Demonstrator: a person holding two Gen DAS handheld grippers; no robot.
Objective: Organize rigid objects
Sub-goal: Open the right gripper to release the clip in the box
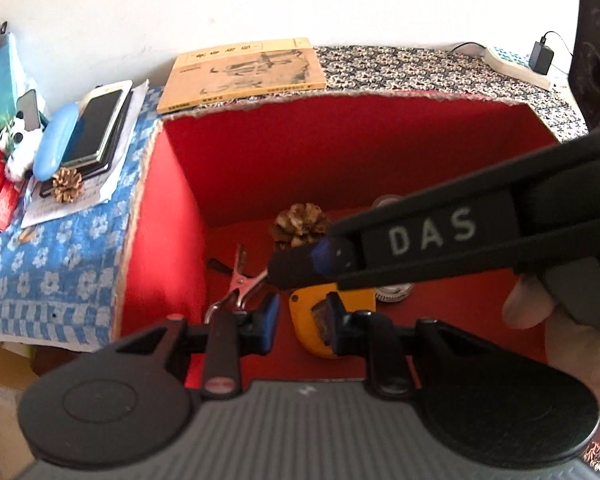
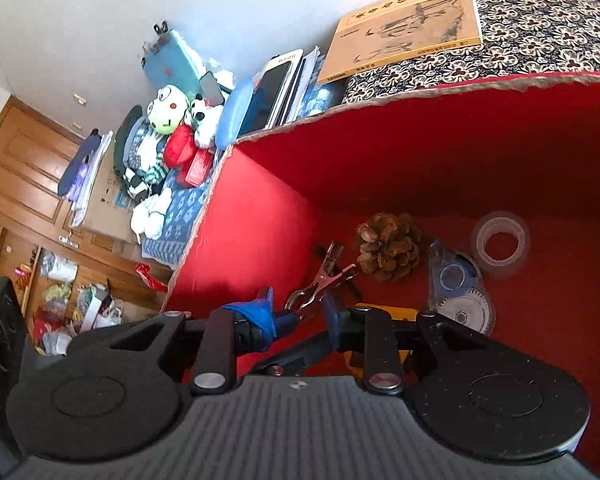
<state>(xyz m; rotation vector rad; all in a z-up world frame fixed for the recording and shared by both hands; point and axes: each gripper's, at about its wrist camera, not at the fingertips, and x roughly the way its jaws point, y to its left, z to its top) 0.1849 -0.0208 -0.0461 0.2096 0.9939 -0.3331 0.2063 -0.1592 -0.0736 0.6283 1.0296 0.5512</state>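
Two hand-held grippers hang over our red box: the left hand-held gripper, jaws slightly apart and empty, has the yellow tape measure just below, while the right hand-held gripper, jaws slightly parted on nothing, has the metal clip at twelve o'clock, long axis toward one o'clock.

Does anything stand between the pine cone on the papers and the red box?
Nothing visible: only papers and blue cloth lie between the pine cone and the red box's near wall.
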